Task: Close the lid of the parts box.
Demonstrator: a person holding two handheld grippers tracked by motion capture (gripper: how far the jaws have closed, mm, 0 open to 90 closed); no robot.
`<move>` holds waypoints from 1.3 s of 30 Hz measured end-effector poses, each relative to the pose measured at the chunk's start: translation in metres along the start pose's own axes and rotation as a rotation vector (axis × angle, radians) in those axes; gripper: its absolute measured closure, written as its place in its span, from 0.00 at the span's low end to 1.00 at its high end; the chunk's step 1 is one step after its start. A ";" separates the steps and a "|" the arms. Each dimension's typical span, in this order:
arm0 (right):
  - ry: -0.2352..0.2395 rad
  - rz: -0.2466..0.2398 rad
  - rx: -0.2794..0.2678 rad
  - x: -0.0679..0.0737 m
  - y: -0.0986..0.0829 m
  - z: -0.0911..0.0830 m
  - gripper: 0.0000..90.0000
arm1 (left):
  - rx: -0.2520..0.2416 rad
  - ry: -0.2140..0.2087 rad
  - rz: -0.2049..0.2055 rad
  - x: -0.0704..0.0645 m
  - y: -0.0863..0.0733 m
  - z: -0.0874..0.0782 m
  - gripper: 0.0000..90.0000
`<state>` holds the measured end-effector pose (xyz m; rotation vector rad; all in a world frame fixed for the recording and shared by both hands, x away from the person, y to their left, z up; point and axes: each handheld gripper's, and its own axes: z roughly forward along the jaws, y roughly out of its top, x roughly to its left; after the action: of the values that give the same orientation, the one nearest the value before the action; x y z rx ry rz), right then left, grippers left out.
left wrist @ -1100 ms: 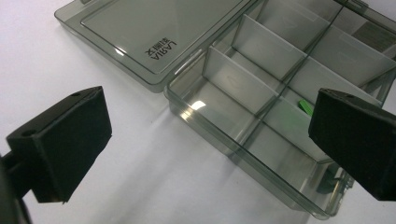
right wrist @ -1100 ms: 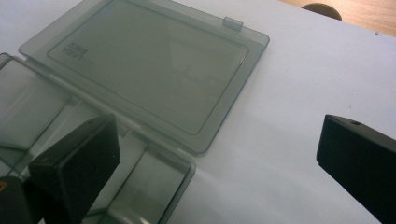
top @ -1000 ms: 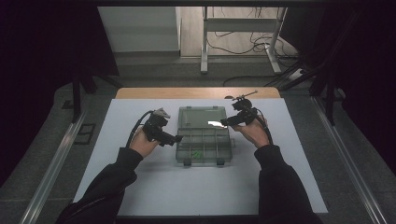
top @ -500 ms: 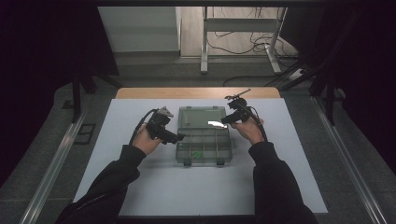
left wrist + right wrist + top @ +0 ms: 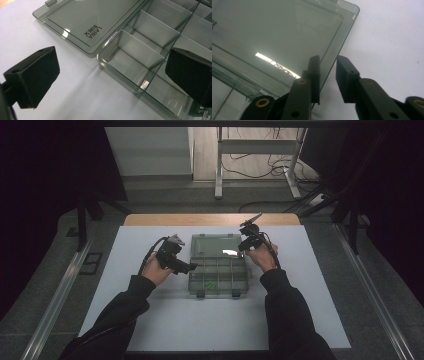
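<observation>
The clear plastic box (image 5: 218,270) sits in the middle of the white surface (image 5: 125,320), between your two hands, and its lid (image 5: 218,245) lies open and flat on the far side. The box looks light, thin and stiff, and the smooth plastic is likely slippery, so it could slide on the surface if you push it. The thin walls between the little rooms (image 5: 147,37) could crack if you squeeze hard. One room near the front holds something small and green (image 5: 212,285); it is too small to tell what it is. The best place to hold the lid is its thin outer edge, and that is where your right claw (image 5: 328,77) is: its two jaws stand a little apart with the right edge of the lid (image 5: 337,47) between them, and they do not look squeezed shut on it yet. Your right hand (image 5: 261,256) is at the far right corner of the box with the wrist bent inward. Your left claw (image 5: 110,82) is spread wide open and holds nothing; it points at the near left corner of the tray (image 5: 105,60), just beside the box. Your left hand (image 5: 156,270) rests low near the surface, on the left side of the box.
</observation>
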<state>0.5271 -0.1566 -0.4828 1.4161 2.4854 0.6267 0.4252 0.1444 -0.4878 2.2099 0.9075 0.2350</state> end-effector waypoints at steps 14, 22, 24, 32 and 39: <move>0.011 0.096 0.042 -0.006 0.008 0.004 0.92 | 0.009 0.000 -0.005 0.002 -0.002 0.001 0.00; -0.019 0.077 0.029 0.004 0.012 0.007 0.96 | 0.010 -0.001 -0.010 0.003 -0.002 0.001 0.01; -0.016 0.080 0.031 0.004 0.014 0.007 0.96 | 0.008 -0.003 -0.016 0.003 -0.003 0.001 0.01; -0.032 0.088 0.045 0.006 0.017 0.012 0.95 | 0.009 0.000 -0.022 0.004 -0.003 0.000 0.02; 0.004 0.127 0.004 0.008 0.014 0.011 0.99 | 0.000 -0.021 -0.080 0.008 -0.005 -0.001 0.01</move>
<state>0.5385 -0.1407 -0.4862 1.5852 2.4161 0.6492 0.4285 0.1528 -0.4911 2.1673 0.9822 0.1736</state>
